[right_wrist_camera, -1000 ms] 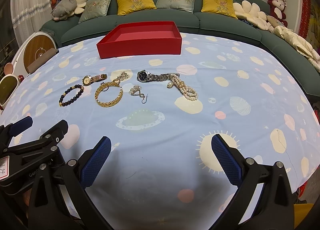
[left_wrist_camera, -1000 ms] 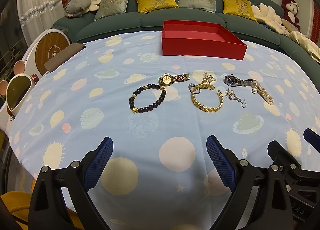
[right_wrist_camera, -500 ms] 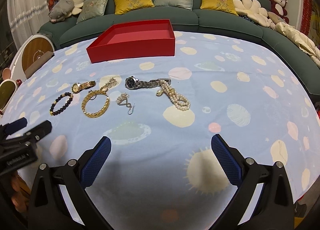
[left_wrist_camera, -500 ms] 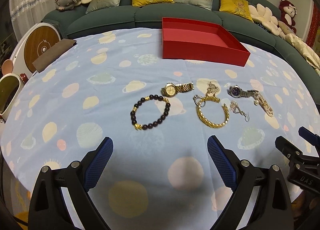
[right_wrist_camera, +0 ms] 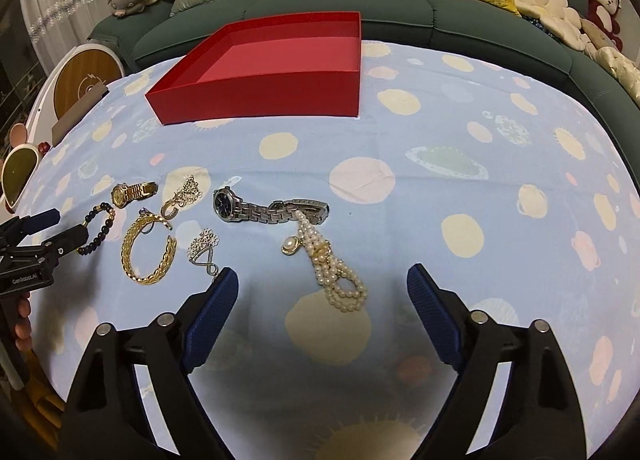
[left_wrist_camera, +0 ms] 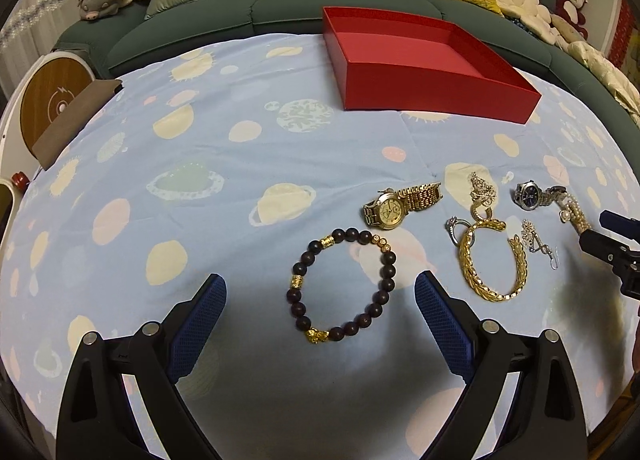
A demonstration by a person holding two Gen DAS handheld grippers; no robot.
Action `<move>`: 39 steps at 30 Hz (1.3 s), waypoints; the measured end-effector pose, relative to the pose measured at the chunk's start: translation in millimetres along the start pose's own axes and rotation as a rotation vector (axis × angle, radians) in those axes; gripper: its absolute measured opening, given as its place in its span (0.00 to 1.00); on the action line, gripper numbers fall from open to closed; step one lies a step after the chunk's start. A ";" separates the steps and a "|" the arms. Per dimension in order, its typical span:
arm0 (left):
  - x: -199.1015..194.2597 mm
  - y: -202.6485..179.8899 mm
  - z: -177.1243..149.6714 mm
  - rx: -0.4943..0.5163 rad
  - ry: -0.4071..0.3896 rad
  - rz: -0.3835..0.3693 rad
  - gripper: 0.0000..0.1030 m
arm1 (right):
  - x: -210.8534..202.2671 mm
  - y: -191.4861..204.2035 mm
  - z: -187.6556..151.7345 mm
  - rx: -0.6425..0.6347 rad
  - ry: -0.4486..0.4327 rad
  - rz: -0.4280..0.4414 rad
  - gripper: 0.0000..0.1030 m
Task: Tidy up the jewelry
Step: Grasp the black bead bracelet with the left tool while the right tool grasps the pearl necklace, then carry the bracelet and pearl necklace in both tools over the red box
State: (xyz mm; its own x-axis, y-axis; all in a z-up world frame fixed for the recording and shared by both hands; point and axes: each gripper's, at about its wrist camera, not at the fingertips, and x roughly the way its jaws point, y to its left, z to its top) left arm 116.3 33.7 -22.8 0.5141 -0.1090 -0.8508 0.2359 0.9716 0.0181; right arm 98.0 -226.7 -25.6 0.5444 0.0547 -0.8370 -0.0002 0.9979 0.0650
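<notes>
Lying flat, dark-beaded bracelet (left_wrist_camera: pixel 342 284) with gold charms; both grippers' jaws gape apart.

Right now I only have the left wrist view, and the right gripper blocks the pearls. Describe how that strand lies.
Observer: The pearl necklace starts at the silver watch band and runs toward the right gripper, bunched in loops at its near end.
Operator: Report the right jaws.
Observer: Wide open and empty. In the right wrist view, the looped end sits between their tips.
</notes>
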 end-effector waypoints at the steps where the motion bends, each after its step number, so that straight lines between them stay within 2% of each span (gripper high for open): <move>1: 3.0 -1.9 -1.2 0.009 0.001 0.006 0.90 | 3.7 0.8 -0.3 -0.006 0.010 -0.003 0.73; 5: 13.1 -7.8 -5.1 0.011 0.030 -0.013 0.89 | 12.0 -2.6 -0.6 -0.003 0.026 0.000 0.62; 7: 13.6 -10.2 -6.0 0.016 0.018 -0.015 0.89 | 12.2 -4.5 -0.4 -0.007 0.018 -0.005 0.59; 11: 13.0 -13.2 -5.3 0.031 0.001 -0.028 0.82 | 11.8 -7.1 -1.4 -0.028 0.004 -0.020 0.48; 12: 12.5 -13.6 -5.3 0.033 -0.003 -0.031 0.78 | 11.3 -7.7 -1.9 -0.035 -0.001 -0.023 0.47; 14: 10.6 -14.7 -5.2 0.039 -0.011 -0.040 0.71 | 10.7 -8.9 -2.3 -0.046 -0.008 -0.029 0.36; 16: 8.2 -15.6 -5.4 0.045 -0.018 -0.055 0.58 | 9.8 -10.1 -2.5 -0.049 -0.012 -0.020 0.27; 20: 4.7 -14.0 -5.4 0.049 -0.025 -0.094 0.37 | 9.8 -9.3 -2.7 -0.061 -0.015 -0.018 0.25; 22: 3.6 -12.3 -5.5 0.044 -0.023 -0.114 0.20 | 9.4 -7.7 -2.3 -0.063 -0.014 -0.007 0.22; 24: 3.2 -10.3 -5.6 0.036 -0.017 -0.138 0.12 | 7.8 -5.9 -2.4 -0.066 -0.016 -0.002 0.21; 26: 2.6 -8.2 -5.8 0.022 -0.011 -0.154 0.12 | 6.1 -3.9 -2.9 -0.069 -0.019 0.002 0.17; 28: 1.2 -8.3 -6.6 0.020 -0.010 -0.163 0.11 | 3.7 -2.9 -2.7 -0.068 -0.024 0.006 0.17; 29: -0.4 -8.3 -7.0 0.022 -0.016 -0.166 0.05 | 2.5 -2.7 -2.6 -0.066 -0.027 0.009 0.16; 39: -20.0 -13.3 -4.7 0.024 -0.057 -0.212 0.05 | -17.3 4.2 6.4 -0.046 -0.090 0.035 0.16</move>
State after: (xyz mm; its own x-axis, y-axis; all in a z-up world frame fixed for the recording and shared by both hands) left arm 99.0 24.0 -8.6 0.4967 -0.3225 -0.8058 0.3628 0.9205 -0.1448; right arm 93.9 -223.7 -7.3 0.6163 0.0885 -0.7825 -0.0582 0.9961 0.0669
